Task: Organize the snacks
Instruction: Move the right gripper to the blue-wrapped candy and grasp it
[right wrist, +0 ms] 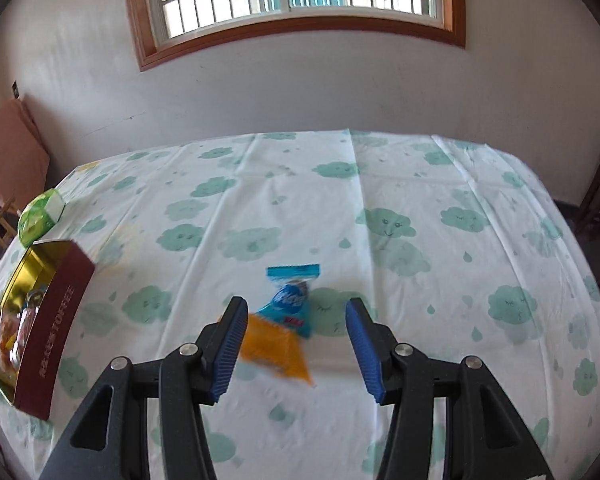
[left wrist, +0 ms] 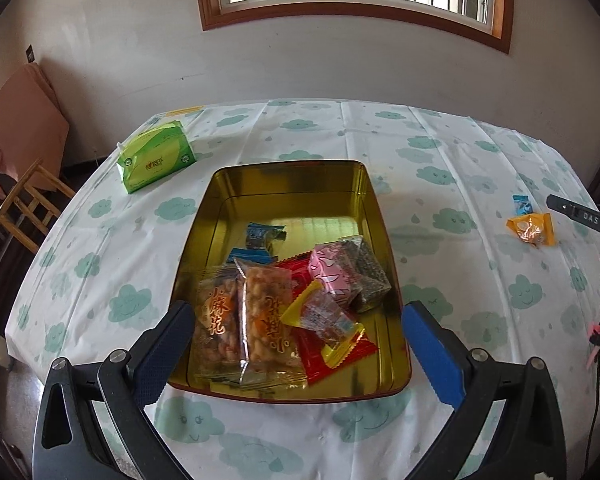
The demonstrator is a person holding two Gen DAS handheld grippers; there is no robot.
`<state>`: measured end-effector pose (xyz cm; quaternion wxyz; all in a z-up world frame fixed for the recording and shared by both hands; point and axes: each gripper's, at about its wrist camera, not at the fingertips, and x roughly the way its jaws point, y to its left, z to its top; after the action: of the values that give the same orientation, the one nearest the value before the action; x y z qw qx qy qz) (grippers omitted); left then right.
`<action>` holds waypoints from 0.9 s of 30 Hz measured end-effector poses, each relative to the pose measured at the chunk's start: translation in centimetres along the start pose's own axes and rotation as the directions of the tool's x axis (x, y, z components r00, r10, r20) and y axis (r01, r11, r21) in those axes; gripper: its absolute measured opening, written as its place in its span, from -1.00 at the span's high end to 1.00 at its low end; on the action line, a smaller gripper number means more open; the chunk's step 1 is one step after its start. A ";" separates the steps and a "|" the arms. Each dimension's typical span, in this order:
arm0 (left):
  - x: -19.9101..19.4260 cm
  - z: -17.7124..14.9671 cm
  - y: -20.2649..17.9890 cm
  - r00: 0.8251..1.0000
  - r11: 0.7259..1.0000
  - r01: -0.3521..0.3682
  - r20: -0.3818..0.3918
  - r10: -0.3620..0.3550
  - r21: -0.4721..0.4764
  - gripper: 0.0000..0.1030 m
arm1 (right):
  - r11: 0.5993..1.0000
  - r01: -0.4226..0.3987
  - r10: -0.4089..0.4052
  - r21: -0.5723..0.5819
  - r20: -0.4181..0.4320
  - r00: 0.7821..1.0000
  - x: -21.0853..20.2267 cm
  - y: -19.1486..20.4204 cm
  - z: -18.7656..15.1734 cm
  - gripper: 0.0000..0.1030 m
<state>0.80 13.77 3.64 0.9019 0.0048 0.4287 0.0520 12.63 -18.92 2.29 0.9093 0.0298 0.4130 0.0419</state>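
A rectangular tin, gold inside and dark red outside, lies open in the middle of the left wrist frame. In its lower half many snack packets are piled: two clear bags with orange characters, a red packet, a yellow one, a pink one, and small blue ones above them. On the right of the frame, a blue packet and an orange packet lie on the cloth, touching each other.

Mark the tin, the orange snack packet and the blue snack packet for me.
tin (left wrist: 288, 176), left wrist view, on its bare gold far wall.
orange snack packet (right wrist: 274, 346), right wrist view, on the wrapper's middle.
blue snack packet (right wrist: 290, 304), right wrist view, on its printed front.
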 end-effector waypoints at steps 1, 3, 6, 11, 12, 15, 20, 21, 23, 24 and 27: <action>0.1 0.1 -0.5 1.000 1.000 0.004 -0.003 -0.004 0.008 -0.99 | 1.000 -0.014 0.014 0.015 -0.005 1.000 0.6 -0.5 0.3 -0.02; 0.3 0.4 -1.3 1.000 1.000 0.011 -0.008 -0.010 0.024 -0.99 | 0.998 -0.040 0.041 0.042 -0.016 0.999 2.0 -1.3 0.8 -0.02; 0.8 0.8 -2.5 1.000 0.999 0.026 -0.017 -0.025 0.043 -0.99 | 0.993 -0.101 0.103 0.056 -0.048 0.993 3.9 -1.4 1.1 -0.02; 1.5 1.0 -4.1 0.998 0.997 0.050 -0.038 -0.048 0.063 -0.99 | 0.992 -0.119 0.123 0.043 -0.110 0.986 6.3 -0.9 0.7 -0.01; 1.6 0.9 -4.4 0.998 0.996 0.053 -0.041 -0.050 0.069 -0.99 | 0.992 -0.122 0.126 0.044 -0.115 0.985 6.6 -0.8 0.5 0.01; 1.9 0.9 -5.3 0.997 0.994 0.064 -0.048 -0.060 0.085 -0.99 | 0.992 -0.118 0.123 0.045 -0.114 0.986 6.8 -0.6 -0.1 0.22; 2.1 0.5 -6.3 0.995 0.991 0.082 -0.055 -0.077 0.102 -0.99 | 0.991 -0.126 0.131 0.048 -0.107 0.986 6.1 0.2 -0.8 0.43; 2.1 0.4 -6.5 0.995 0.991 0.088 -0.055 -0.083 0.103 -0.99 | 0.990 -0.132 0.137 0.052 -0.105 0.985 5.9 0.4 -0.9 0.43; 2.1 0.3 -6.7 0.994 0.990 0.097 -0.056 -0.091 0.106 -0.99 | 0.986 -0.156 0.161 0.055 -0.107 0.981 5.4 1.1 -1.5 0.45; 2.0 0.2 -6.9 0.994 0.989 0.101 -0.055 -0.096 0.108 -0.99 | 0.985 -0.162 0.167 0.051 -0.108 0.980 5.2 1.6 -1.8 0.45; 2.1 0.0 -7.2 0.992 0.988 0.114 -0.058 -0.109 0.107 -0.99 | 0.981 -0.189 0.191 0.033 -0.114 0.975 4.3 3.1 -2.9 0.45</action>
<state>2.81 6.81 1.65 0.8904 0.0294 0.4537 -0.0223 13.09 -15.33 -2.54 0.8751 0.0767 0.4609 0.1257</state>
